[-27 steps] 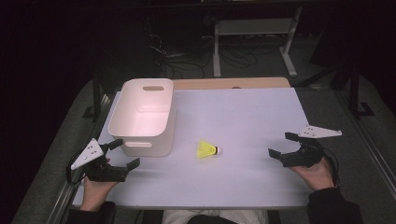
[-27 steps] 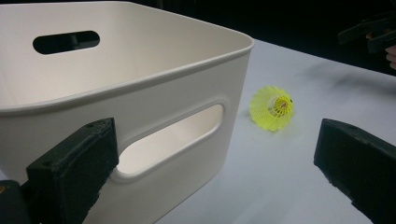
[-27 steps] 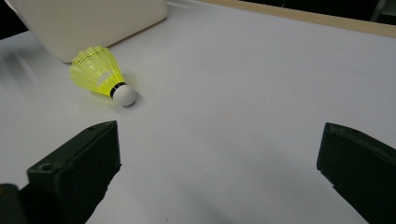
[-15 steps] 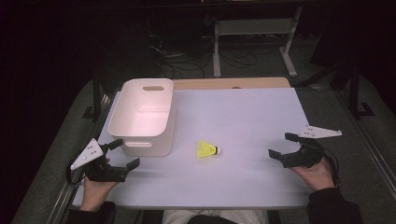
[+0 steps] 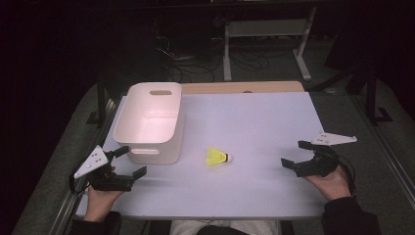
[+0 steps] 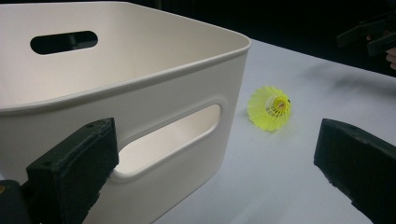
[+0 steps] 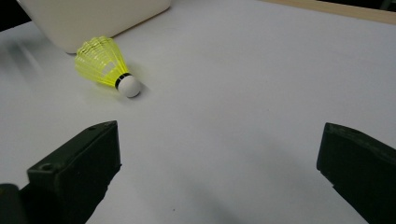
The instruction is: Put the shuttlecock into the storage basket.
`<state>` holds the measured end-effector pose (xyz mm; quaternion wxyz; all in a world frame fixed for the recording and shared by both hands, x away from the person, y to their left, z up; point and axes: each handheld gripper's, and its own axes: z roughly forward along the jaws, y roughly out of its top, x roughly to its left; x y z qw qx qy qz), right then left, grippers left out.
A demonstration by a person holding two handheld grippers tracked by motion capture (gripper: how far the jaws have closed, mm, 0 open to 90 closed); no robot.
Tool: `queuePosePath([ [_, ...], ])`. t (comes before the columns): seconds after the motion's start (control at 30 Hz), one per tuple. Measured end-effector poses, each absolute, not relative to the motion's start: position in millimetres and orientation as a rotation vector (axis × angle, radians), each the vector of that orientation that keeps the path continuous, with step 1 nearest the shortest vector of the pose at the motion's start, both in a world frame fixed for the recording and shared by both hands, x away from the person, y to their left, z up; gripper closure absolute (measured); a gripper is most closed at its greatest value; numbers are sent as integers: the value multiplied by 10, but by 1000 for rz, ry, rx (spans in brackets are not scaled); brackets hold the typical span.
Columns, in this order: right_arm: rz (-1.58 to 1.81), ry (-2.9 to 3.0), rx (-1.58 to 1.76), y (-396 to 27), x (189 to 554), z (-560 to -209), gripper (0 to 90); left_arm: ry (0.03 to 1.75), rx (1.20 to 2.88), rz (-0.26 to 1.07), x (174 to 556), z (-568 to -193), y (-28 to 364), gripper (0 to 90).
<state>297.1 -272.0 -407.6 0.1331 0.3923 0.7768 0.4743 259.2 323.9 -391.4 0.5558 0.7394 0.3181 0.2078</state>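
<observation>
Two grippers are held released: the left gripper (image 5: 128, 161) beside the white bin (image 5: 149, 122), the right gripper (image 5: 296, 154) far right; the yellow shuttlecock (image 5: 217, 157) lies between them.

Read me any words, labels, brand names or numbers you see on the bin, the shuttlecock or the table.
None can be read: the white bin is plain, the yellow shuttlecock carries only a small pale patch too blurred to read, and the table is unmarked.
</observation>
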Motion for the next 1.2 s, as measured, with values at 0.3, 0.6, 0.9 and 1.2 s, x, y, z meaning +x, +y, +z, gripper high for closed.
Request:
queuePosePath([
  [0.3, 1343, 2302, 1113, -2683, 2961, -4041, 0, 755, 1743, 496, 2581, -3914, 3244, 0],
  [0.6, 1289, 2365, 1037, -2556, 2940, -3948, 0, 765, 1744, 499, 2570, -3915, 3246, 0],
  [0.9, 1263, 2411, 994, -2449, 2988, -3903, 0, 764, 1748, 500, 2569, -3917, 3247, 0],
  [1.2, 1251, 2435, 952, -2354, 3032, -3818, 0, 767, 1753, 503, 2566, -3919, 3248, 0],
])
